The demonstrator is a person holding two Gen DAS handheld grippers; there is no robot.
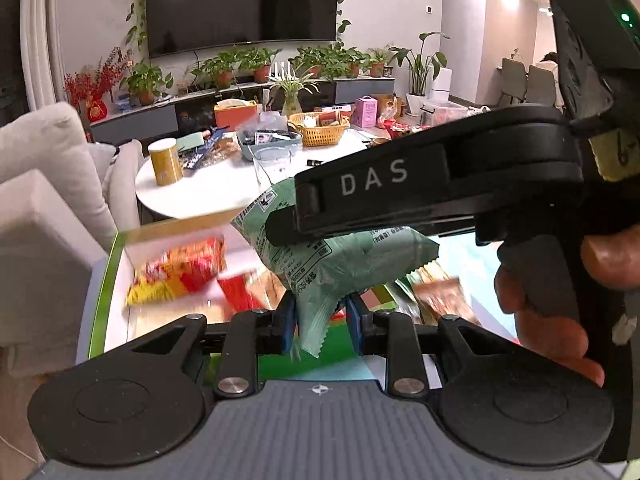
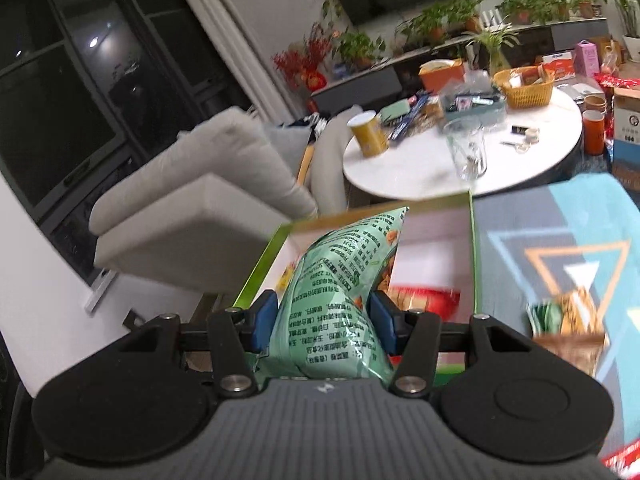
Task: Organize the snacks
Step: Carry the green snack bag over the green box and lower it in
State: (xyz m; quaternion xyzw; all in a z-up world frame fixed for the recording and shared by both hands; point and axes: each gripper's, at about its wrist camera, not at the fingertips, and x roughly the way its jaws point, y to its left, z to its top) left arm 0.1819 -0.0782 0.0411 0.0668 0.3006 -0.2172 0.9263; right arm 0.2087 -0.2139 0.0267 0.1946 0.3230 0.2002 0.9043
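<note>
The left gripper point(image 1: 320, 326) has its blue fingers point(image 1: 287, 326) clamped on the crimped lower corner of a green snack bag point(image 1: 340, 256). The bag hangs in the air directly ahead of the fingers. The right gripper point(image 2: 324, 322) grips the same green snack bag point(image 2: 340, 280) at another point, its blue fingers point(image 2: 265, 322) pressed against both sides of the film. In the left wrist view, the right gripper point(image 1: 280, 232) enters from the right and pinches the bag's upper part; the hand point(image 1: 560, 300) that carries it wraps the handle.

Below and beyond the fingers lies an open green-edged box point(image 1: 120, 264) with a white interior. It contains a red-and-yellow snack packet point(image 1: 180, 272) on the left and further red packets point(image 1: 240, 292) nearer the centre; motion blur hides their details. To the right of the right gripper's fingers, another snack packet point(image 2: 568, 320) rests on a blue patterned surface point(image 2: 560, 232), just outside the box wall.

Farther ahead stands a round white worktop point(image 1: 216, 196). It carries a clear glass point(image 1: 274, 166), a yellow canister point(image 1: 166, 162) and a woven basket point(image 1: 320, 128). A light sofa point(image 1: 48, 200) stands to the left of the fingers. Potted plants point(image 1: 260, 64) and a wall-mounted screen point(image 1: 240, 4) occupy the far wall.
</note>
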